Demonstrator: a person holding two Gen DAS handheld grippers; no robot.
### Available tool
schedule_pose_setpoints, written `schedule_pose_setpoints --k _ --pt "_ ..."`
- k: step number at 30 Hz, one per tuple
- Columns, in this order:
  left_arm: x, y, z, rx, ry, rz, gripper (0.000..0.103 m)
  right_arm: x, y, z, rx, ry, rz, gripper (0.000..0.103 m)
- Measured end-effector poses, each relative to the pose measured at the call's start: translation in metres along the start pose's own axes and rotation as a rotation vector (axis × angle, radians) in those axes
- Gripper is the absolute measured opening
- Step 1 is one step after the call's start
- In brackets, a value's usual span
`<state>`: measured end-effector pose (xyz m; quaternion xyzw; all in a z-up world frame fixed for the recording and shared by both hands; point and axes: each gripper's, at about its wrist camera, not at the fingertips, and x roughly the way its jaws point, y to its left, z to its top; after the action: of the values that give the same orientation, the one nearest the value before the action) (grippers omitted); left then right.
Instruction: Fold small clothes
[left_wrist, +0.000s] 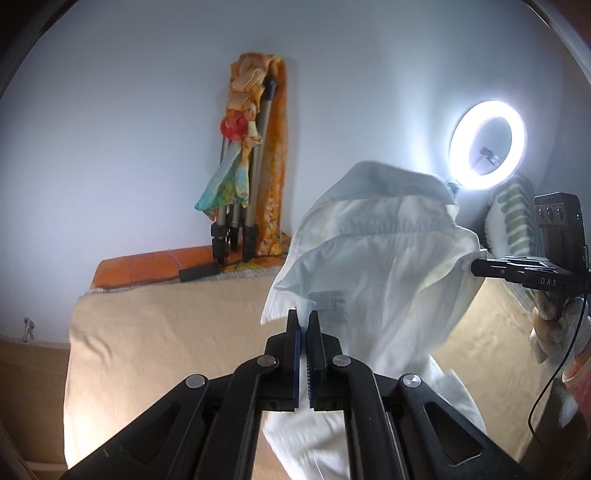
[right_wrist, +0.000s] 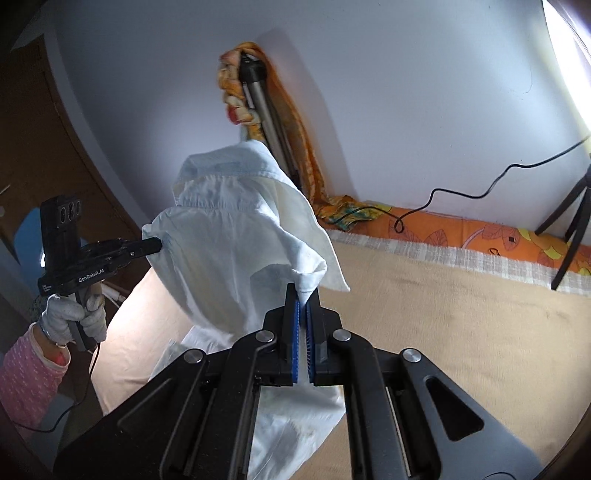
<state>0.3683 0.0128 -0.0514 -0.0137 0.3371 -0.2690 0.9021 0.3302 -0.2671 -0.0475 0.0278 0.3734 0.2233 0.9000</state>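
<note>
On my left side, the left gripper (left_wrist: 304, 320) has its jaws almost closed on one corner of the white shirt (left_wrist: 373, 266), which hangs in the air just ahead of the fingers and above the beige bed cover (left_wrist: 155, 332); on the other side, the right gripper (right_wrist: 303, 295) is pinched in the same way on the opposite corner; the cloth is stretched between both. I judge each grip takes only a small edge of fabric, so a quick pull apart could make one corner slip out; the hem below could also land wrinkled on the cover.
</note>
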Motion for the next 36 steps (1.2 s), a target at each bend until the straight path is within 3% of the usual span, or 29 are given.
schedule_pose_setpoints --k 9,17,22,25,26,28,29,31,32,33,34,36 --pt "-0.057 -0.032 -0.080 0.035 0.000 0.013 0.000 -0.043 0.036 -0.083 -0.031 0.009 -0.019 0.004" --pt "-0.057 -0.044 -0.168 0.025 0.113 0.034 0.000 -0.037 0.058 -0.171 -0.049 0.067 -0.079 0.004" --pt "-0.062 -0.041 -0.203 0.005 0.169 0.050 0.002 -0.033 0.065 -0.203 -0.127 0.119 -0.189 0.004" --pt "-0.075 -0.029 -0.205 -0.061 0.162 0.036 0.013 -0.046 0.053 -0.213 -0.090 0.146 -0.225 0.004" --pt "-0.080 -0.024 -0.203 -0.096 0.147 0.027 0.021 -0.053 0.044 -0.212 -0.050 0.145 -0.221 0.004" --pt "-0.087 -0.012 -0.195 -0.175 0.124 -0.005 0.031 -0.071 0.029 -0.213 0.059 0.113 -0.173 0.004" --pt "-0.087 -0.005 -0.191 -0.234 0.126 -0.043 0.037 -0.081 0.016 -0.213 0.165 0.085 -0.108 0.006" --pt "-0.082 0.008 -0.186 -0.361 0.122 -0.111 0.041 -0.088 -0.006 -0.213 0.351 0.048 0.030 0.026" --pt "-0.076 0.014 -0.184 -0.415 0.131 -0.140 0.041 -0.089 -0.017 -0.215 0.452 0.025 0.099 0.055" --pt "-0.068 0.019 -0.184 -0.475 0.151 -0.184 0.041 -0.088 -0.026 -0.217 0.536 -0.010 0.140 0.069" --pt "-0.058 0.022 -0.185 -0.529 0.181 -0.236 0.041 -0.085 -0.032 -0.218 0.593 -0.027 0.180 0.069" --pt "-0.043 0.024 -0.187 -0.582 0.223 -0.267 0.038 -0.072 -0.037 -0.219 0.665 -0.014 0.243 0.069"
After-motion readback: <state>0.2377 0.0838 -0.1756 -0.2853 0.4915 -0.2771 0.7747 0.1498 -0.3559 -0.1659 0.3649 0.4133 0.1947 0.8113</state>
